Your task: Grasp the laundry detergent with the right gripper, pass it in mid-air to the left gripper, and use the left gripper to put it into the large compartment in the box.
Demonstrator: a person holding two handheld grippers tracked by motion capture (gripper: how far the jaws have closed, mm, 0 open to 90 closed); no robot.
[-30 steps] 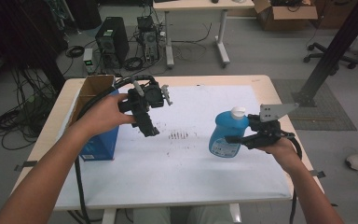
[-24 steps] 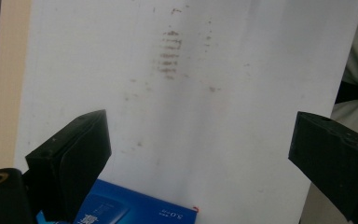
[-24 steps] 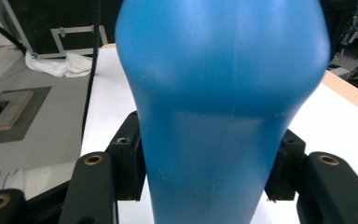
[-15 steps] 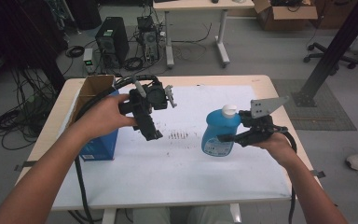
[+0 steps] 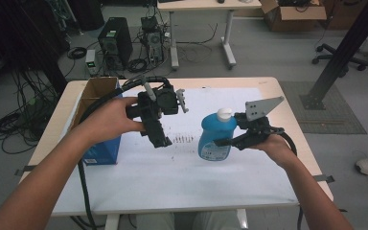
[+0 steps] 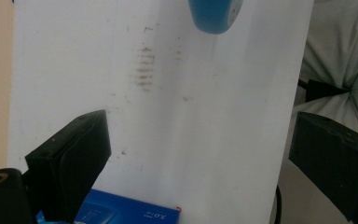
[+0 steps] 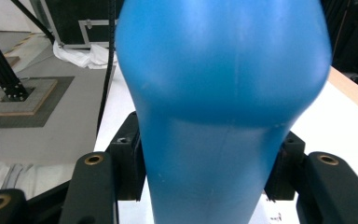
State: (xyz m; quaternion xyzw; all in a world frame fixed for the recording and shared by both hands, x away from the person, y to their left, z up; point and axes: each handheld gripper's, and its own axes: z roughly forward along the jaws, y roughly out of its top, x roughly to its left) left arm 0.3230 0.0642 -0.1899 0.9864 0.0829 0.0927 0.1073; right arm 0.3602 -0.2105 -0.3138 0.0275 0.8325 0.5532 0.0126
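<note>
Near the table's [image 5: 287,191] left edge, beside the blue box [image 5: 100,148], the left gripper [image 5: 165,139] is held wide open and empty, while toward the right edge the blue detergent bottle [image 5: 215,139] is clamped upright in the right gripper [image 5: 225,142], apparently for handing across.

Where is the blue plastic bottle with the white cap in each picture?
High view: blue plastic bottle right of centre, in the right gripper.
Left gripper view: its blue bottom at the top edge.
Right gripper view: fills the middle.
Shared landmark: white table sheet.
</note>
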